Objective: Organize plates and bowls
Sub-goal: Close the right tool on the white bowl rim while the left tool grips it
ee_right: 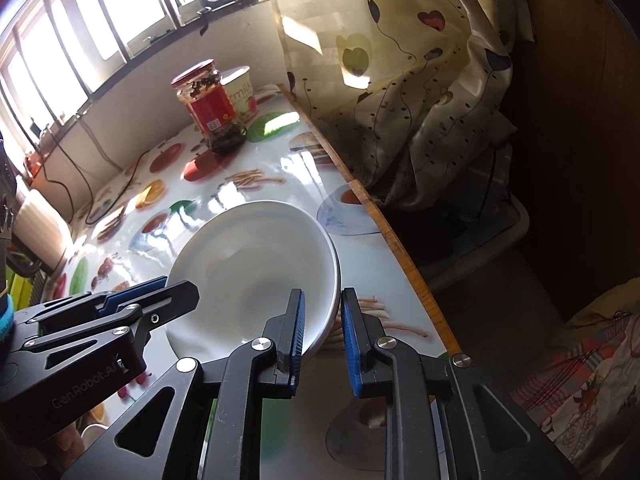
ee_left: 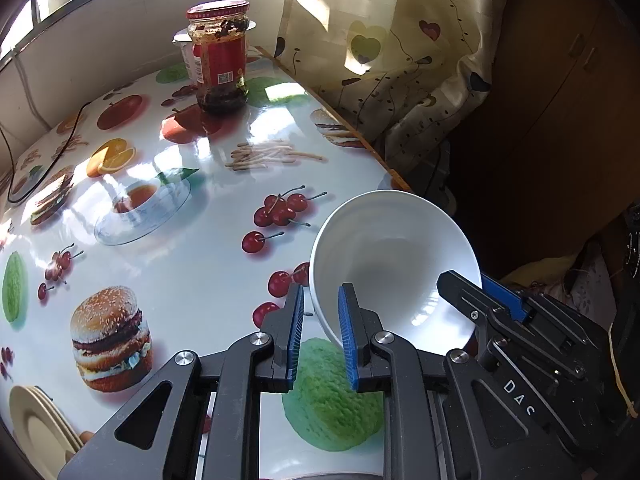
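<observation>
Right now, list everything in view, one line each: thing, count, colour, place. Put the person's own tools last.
White ceramic bowl: one, white, tilted at the table's near right edge.
Glass sauce jar: one, red lid and label, far end.
Yogurt cup: one, white, behind the jar.
Beige plates: a stack, near left corner.
Fruit-print tablecloth: one, white.
Heart-print curtain: one, cream, right.
Left gripper: fingers on the bowl's rim.
Right gripper: fingers on the opposite rim.

This looks like a lived-in home dining corner. A table (ee_left: 208, 208) under a glossy cloth printed with burgers, cherries and oranges stands below barred windows (ee_right: 80, 40). On its far end sits a red-lidded sauce jar (ee_left: 221, 56) beside a yoghurt tub (ee_right: 242, 94). A heart-patterned curtain (ee_right: 400, 80) hangs beside the table.
</observation>
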